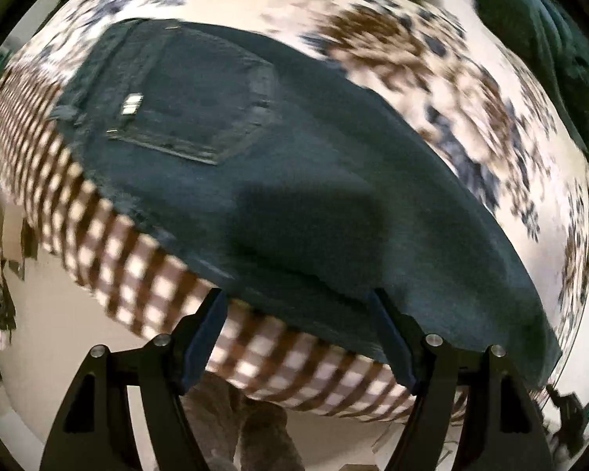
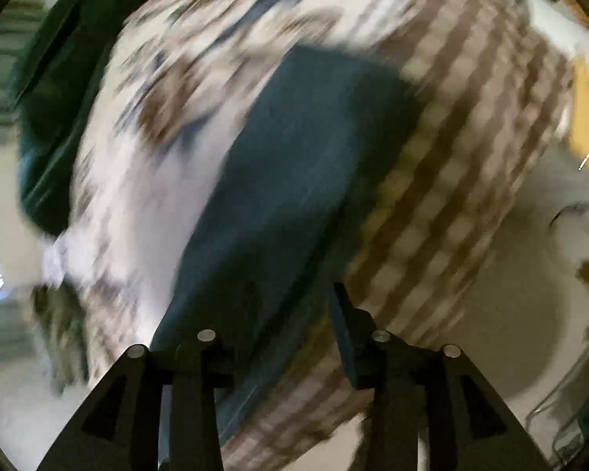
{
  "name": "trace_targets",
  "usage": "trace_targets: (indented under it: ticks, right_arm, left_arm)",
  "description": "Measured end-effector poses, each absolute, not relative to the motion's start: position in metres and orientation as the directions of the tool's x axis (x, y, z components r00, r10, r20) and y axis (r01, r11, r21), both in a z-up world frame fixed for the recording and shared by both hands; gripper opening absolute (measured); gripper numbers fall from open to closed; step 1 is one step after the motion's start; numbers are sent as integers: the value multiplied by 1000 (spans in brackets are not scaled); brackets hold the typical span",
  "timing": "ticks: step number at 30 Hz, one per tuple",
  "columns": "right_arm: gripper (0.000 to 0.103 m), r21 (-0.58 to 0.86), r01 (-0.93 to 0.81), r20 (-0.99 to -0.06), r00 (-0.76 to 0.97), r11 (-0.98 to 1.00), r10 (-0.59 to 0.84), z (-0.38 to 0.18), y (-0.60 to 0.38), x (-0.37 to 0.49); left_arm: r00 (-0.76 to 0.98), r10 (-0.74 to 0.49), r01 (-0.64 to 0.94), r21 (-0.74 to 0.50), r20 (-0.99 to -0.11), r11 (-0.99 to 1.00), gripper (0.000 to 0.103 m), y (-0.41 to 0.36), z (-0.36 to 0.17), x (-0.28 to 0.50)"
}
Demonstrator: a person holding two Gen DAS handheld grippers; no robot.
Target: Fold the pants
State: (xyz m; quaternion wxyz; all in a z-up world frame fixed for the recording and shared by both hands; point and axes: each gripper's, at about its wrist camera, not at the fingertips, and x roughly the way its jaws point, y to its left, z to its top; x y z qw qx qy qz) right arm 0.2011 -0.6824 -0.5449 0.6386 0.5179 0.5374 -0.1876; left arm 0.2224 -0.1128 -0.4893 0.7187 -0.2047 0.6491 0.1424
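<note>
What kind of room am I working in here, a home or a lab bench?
Most likely a home bedroom. The dark pants lie on a soft surface under a patterned bedspread with a checked border, and another dark garment sits at its far edge.

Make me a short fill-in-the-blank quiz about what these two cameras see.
1. The dark jeans lie on a patterned ____.
2. The stitched patch on the jeans, with a small label at its edge, is a back ____.
3. The cloth's border near the left fingers has a brown-and-white ____ pattern.
4. Between the left fingers there is ____.

Missing words: cloth; pocket; checked; nothing
</note>
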Motion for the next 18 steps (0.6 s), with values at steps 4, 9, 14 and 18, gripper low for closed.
trace_targets:
  ticks: [4,9,14,18]
  right_arm:
    - [40,560,719,-791,317,410,524,-564,-576,231]
    - [40,548,726,-767,237,415,597,-587,-479,249]
    - [40,525,770,-775,258,363,576,-600,-439,254]
    - [32,509,781,-806,284,363,518,-603,-426,263]
  left_arm:
    - [149,-53,-579,-130,-987,805,72,-55,-485,218]
    - [165,-14,-686,-125,-986,717,72,17,-494,218]
    - [214,-89,-790,-226,-973,570,72,81,-517,216]
    - [275,-100,-813,-287,-956,506,49,107,-527,218]
